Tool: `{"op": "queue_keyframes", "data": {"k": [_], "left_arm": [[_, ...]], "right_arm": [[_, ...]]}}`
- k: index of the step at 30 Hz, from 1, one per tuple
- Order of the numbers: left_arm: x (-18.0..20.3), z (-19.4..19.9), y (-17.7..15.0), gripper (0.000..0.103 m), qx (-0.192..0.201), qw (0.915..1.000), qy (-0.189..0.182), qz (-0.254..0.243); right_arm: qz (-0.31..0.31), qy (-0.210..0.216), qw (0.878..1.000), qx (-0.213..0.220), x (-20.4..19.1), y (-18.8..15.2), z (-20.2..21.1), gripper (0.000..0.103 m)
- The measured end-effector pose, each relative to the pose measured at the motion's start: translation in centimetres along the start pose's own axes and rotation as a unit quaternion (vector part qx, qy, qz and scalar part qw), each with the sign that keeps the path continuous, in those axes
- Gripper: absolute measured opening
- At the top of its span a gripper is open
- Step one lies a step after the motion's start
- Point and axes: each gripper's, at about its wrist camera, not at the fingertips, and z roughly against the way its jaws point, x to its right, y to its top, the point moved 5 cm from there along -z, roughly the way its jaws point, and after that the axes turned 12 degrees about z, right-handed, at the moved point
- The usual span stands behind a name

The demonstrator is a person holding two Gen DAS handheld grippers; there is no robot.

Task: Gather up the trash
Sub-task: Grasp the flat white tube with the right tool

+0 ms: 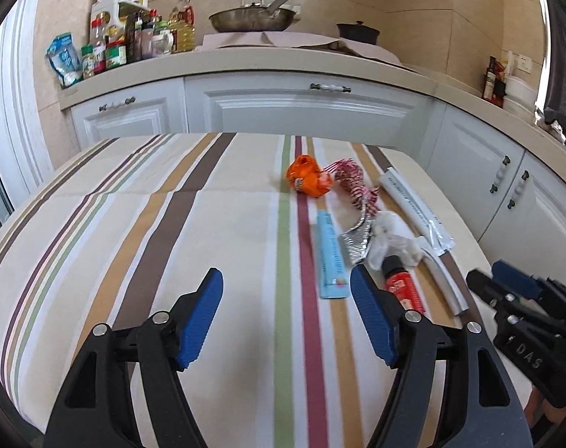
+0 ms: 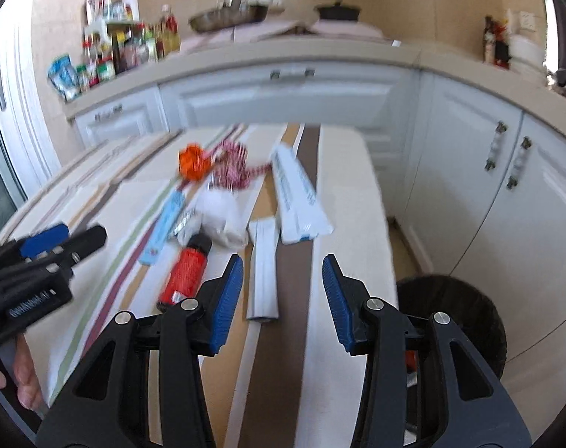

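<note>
Trash lies on the striped tablecloth (image 1: 152,224): an orange wrapper (image 1: 307,181), a red-and-white striped wrapper (image 1: 352,183), a light blue flat pack (image 1: 331,257), silver foil (image 1: 355,237), crumpled white tissue (image 1: 393,240), a red bottle with a black cap (image 1: 402,287) and a long white pack (image 1: 413,201). My left gripper (image 1: 286,285) is open over bare cloth, left of the bottle. My right gripper (image 2: 283,265) is open, empty, just short of a narrow white strip (image 2: 264,272). The red bottle (image 2: 187,272) lies to its left.
A round black bin (image 2: 451,321) stands on the floor right of the table's edge. White cabinets (image 1: 305,108) and a counter with jars, bottles and a pan (image 1: 253,18) lie beyond the table. A person's hand (image 2: 21,380) holds the left gripper's handle.
</note>
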Motion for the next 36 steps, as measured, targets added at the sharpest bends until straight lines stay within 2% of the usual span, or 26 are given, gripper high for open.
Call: {"op": "queue_keyframes", "data": {"k": [5, 8, 11, 12, 19, 29, 36], "left_arm": [[-0.9, -0.7, 0.0, 0.07, -0.012, 0.9999, -0.001, 0.007], [-1.2, -0.9, -0.1, 0.07, -0.018, 0.9998, -0.002, 0.011], [-1.2, -1.0, -0.2, 0.072, -0.023, 0.9996, -0.004, 0.013], [-1.2, -1.0, -0.2, 0.073, -0.024, 0.9996, -0.006, 0.013], [0.3, -0.8, -1.1, 0.074, -0.029, 0.9994, -0.017, -0.003], [2.0, -0.8, -2.2, 0.074, -0.05, 0.9983, -0.022, -0.017], [4.0, -0.3, -2.4, 0.078, -0.054, 0.9975, -0.034, -0.03]], "right_arm": [[0.021, 0.009, 0.998, -0.051, -1.3, -0.4, -2.0, 0.043], [0.03, 0.011, 0.997, -0.069, -1.8, -0.7, -2.6, 0.038], [0.037, 0.008, 0.997, -0.07, -1.9, -0.8, -2.5, 0.026], [0.037, 0.008, 0.997, -0.07, -1.8, -0.8, -2.5, 0.018], [0.037, 0.014, 0.998, -0.056, -1.9, -1.0, -1.8, 0.012], [0.022, 0.014, 0.999, -0.044, -0.8, -2.1, 0.0, 0.012], [0.008, 0.008, 0.999, -0.033, 0.7, -2.7, 1.0, 0.012]]}}
